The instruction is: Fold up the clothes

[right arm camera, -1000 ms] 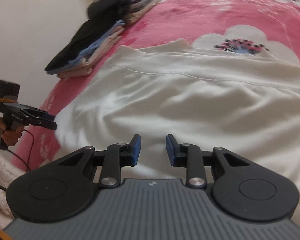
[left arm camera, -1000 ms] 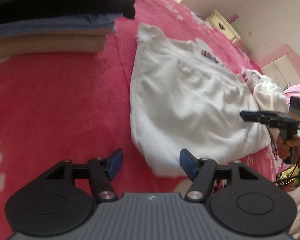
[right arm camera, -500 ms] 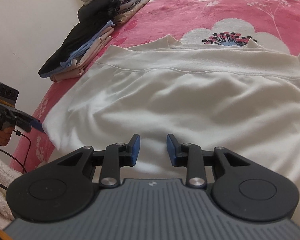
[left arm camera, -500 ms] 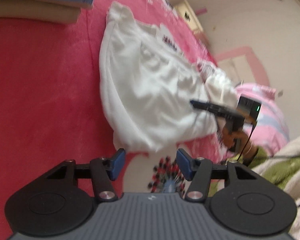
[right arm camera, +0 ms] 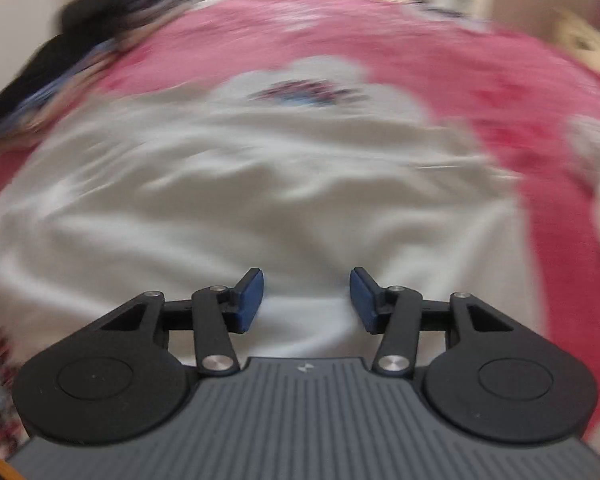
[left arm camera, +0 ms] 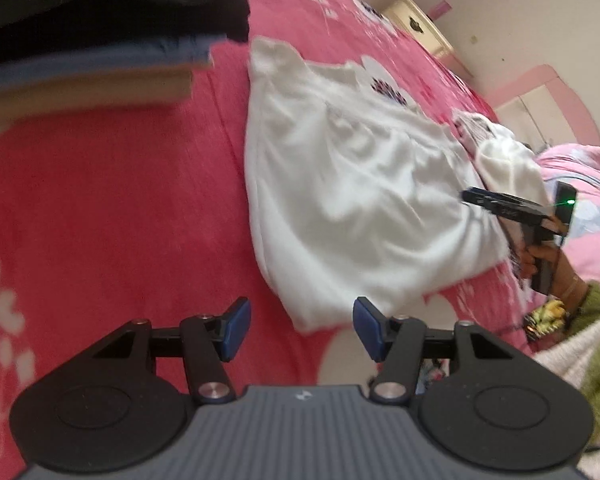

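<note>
Both of my grippers hover over the rumpled white cotton garment [left arm camera: 356, 200] spread on the pink floral fleece blanket [left arm camera: 100, 208]. My left gripper [left arm camera: 302, 326] has its blue pads spread and empty at the garment's near corner. My right gripper [right arm camera: 306, 300] is opening above the cloth, pinching nothing, with a stack of folded black, blue and tan clothes [left arm camera: 88, 48] nearby.
</note>
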The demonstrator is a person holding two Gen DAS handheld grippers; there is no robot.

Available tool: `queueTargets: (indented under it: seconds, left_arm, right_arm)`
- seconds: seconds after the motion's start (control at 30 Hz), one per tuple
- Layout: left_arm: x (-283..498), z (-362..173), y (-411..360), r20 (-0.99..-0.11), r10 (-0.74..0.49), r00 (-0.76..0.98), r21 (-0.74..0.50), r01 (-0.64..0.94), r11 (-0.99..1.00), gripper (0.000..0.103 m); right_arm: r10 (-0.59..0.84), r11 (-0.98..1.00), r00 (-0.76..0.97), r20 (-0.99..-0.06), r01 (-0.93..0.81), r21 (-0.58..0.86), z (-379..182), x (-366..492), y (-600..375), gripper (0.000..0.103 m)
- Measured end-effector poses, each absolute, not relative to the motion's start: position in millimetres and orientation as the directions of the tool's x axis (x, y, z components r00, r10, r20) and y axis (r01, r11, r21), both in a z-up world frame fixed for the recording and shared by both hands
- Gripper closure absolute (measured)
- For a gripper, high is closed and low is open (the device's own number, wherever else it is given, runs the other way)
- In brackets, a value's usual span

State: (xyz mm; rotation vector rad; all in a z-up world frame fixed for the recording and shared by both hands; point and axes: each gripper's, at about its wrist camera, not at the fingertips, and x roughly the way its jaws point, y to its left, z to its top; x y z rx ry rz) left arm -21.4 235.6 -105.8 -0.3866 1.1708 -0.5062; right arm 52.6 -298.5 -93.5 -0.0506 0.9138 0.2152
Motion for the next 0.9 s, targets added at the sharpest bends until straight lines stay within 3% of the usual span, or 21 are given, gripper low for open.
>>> queueTargets:
  seconds: [0.1, 0.2, 0.33, 0.5, 0.63, 0.8, 0.9]
  left_arm:
    - [-17, -105, 237, -0.770, -0.551, 0.322, -0.530, 0.157, 0.833, 0.045]
    - [-13, -108, 241, -0.770, -0.547, 0.329, -0.540, 0.119, 0.833, 0.045]
    - [-9, -114, 247, -0.773, -0.532, 0.345, -0.547, 0.063, 0.835, 0.045]
    - [-3, -111, 257, -0.757, -0.522, 0.393, -0.571, -0.008, 0.821, 0.045]
    - [0, -104, 266, -0.730, -0.526, 0.436, -0.601, -0.044, 0.798, 0.045]
    - [0, -98, 271, -0.711, -0.536, 0.455, -0.617, -0.037, 0.786, 0.044]
    - [-1, -99, 271, -0.694, -0.553, 0.460, -0.636, -0.032, 0.771, 0.043]
  right_arm:
    - [0.104, 0.992, 0.642, -0.759, -0.121, 0.034, -81, 52, -309, 0.056]
    - [0.187, 0.980, 0.662, -0.725, -0.178, 0.090, -70, 44, -299, 0.055]
    - [0.391, 0.888, 0.615, -0.684, -0.449, 0.104, -61, 25, -241, 0.054]
    - [0.602, 0.626, 0.426, -0.675, -0.777, 0.068, -67, -8, -140, 0.048]
    - [0.627, 0.405, 0.346, -0.698, -0.910, -0.087, -80, -32, -67, 0.048]
    - [0.620, 0.237, 0.316, -0.718, -0.948, -0.212, -102, -48, -8, 0.049]
    - [0.586, 0.194, 0.329, -0.741, -0.944, -0.266, -118, -50, 12, 0.057]
